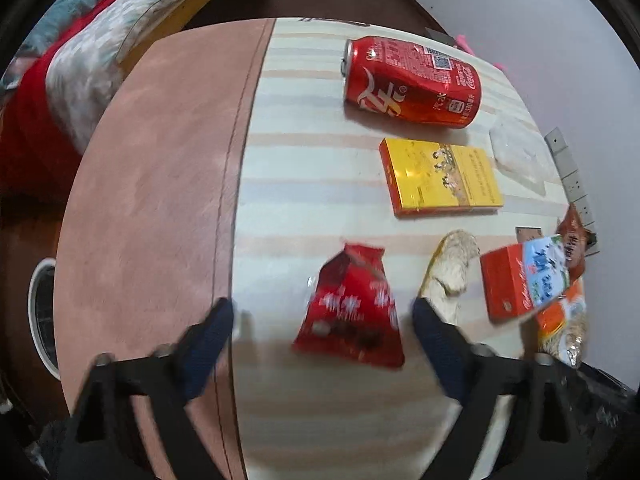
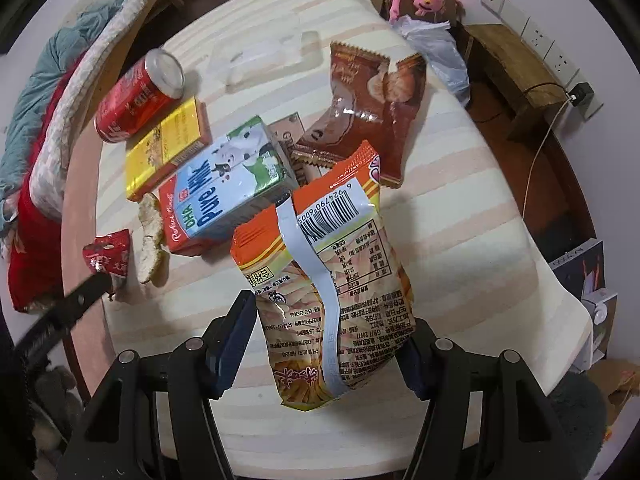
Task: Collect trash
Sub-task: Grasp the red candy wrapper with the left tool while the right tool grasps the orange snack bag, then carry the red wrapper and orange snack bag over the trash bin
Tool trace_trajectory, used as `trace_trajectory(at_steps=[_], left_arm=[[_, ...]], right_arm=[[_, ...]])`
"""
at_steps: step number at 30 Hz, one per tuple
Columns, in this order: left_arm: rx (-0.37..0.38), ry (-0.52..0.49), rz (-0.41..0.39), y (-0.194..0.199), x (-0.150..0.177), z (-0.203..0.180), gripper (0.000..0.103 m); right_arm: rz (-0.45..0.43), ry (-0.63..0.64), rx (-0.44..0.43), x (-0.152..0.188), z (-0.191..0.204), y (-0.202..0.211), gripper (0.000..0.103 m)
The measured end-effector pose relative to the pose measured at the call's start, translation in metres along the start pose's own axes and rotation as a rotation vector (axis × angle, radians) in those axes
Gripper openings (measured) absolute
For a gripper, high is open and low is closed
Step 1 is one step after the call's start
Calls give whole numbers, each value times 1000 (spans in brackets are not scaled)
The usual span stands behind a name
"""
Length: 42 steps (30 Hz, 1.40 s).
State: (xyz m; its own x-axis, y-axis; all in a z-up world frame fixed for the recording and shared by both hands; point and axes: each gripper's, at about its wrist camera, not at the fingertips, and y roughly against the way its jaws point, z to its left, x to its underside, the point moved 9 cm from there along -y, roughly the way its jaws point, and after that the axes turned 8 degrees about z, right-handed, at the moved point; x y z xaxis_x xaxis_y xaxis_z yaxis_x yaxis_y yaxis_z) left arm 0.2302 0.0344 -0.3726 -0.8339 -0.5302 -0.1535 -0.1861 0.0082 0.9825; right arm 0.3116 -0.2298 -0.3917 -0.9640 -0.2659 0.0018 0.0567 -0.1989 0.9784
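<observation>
Wrapper (image 1: 352,312) btwn open left gripper (image 1: 323,318) fingers.

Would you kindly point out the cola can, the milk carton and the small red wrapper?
cola can (image 1: 412,80), left wrist view, on the middle of its red side.
milk carton (image 2: 228,184), right wrist view, on its blue and white printed face.
small red wrapper (image 1: 352,308), left wrist view, on its crumpled middle.

One can (image 2: 138,98), two boxes: yellow box (image 2: 166,148), milk carton (image 2: 228,184). Three snack wrappers: red wrapper (image 1: 352,308), brown wrapper (image 2: 368,112), orange bag (image 2: 332,280). One peel (image 2: 151,236).
</observation>
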Motion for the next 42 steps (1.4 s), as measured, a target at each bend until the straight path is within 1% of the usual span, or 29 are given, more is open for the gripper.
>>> trace_trajectory(at_steps=[1,2,3,4,7,8,10,12,14,15,17,20,22,25,29,32,35,37,42], left_arm=[[-6,-5,0,-2,-1,-1,69],[-5,-12,0,-4,-2,-3,54],[-7,-16,1,-6,-3,-4,38],[-11,-16,-3,-6,-3,-4,40],[-32,-31,-34,-3,-1,-5,34],[-44,-34,-40,-2,2,-4,34],[-69,-41,-56,2,7,-4,31],[-93,-46,-76,7,15,-4,31],[-104,-48,-91,12,22,-3,31],[-107,-49,-99,14,26,-1,31],[-108,-48,-109,20,33,0,31],[-100,-38,-122,29,40,4,31],[-91,-33,-133,39,44,7,31],[-86,-28,-171,63,50,16,31],[-87,-21,-223,99,54,30,31],[-88,-5,-260,132,58,50,31],[-82,25,-271,159,61,79,31],[-88,57,-277,177,65,107,31],[-132,160,-307,214,74,186,31]], right_arm=[[8,14,0,-3,7,-7,84],[9,33,4,-3,9,-9,90],[7,60,19,-6,15,-13,91],[3,87,41,-8,19,-16,91],[-4,176,101,-8,27,-21,91],[-4,210,132,-6,30,-23,91],[-7,249,178,-4,33,-25,91],[-22,279,223,1,36,-26,91],[-46,292,252,7,37,-24,83],[-55,293,248,8,38,-22,79],[-67,293,249,11,40,-18,60],[-62,285,230,20,46,-13,51],[-66,282,217,24,55,-10,49],[-79,275,178,34,69,-2,49],[-116,285,125,50,91,25,49],[-144,309,87,64,118,49,49],[-155,345,47,70,154,66,48],[-158,372,24,74,180,75,48],[-163,477,-59,94,271,92,48]])
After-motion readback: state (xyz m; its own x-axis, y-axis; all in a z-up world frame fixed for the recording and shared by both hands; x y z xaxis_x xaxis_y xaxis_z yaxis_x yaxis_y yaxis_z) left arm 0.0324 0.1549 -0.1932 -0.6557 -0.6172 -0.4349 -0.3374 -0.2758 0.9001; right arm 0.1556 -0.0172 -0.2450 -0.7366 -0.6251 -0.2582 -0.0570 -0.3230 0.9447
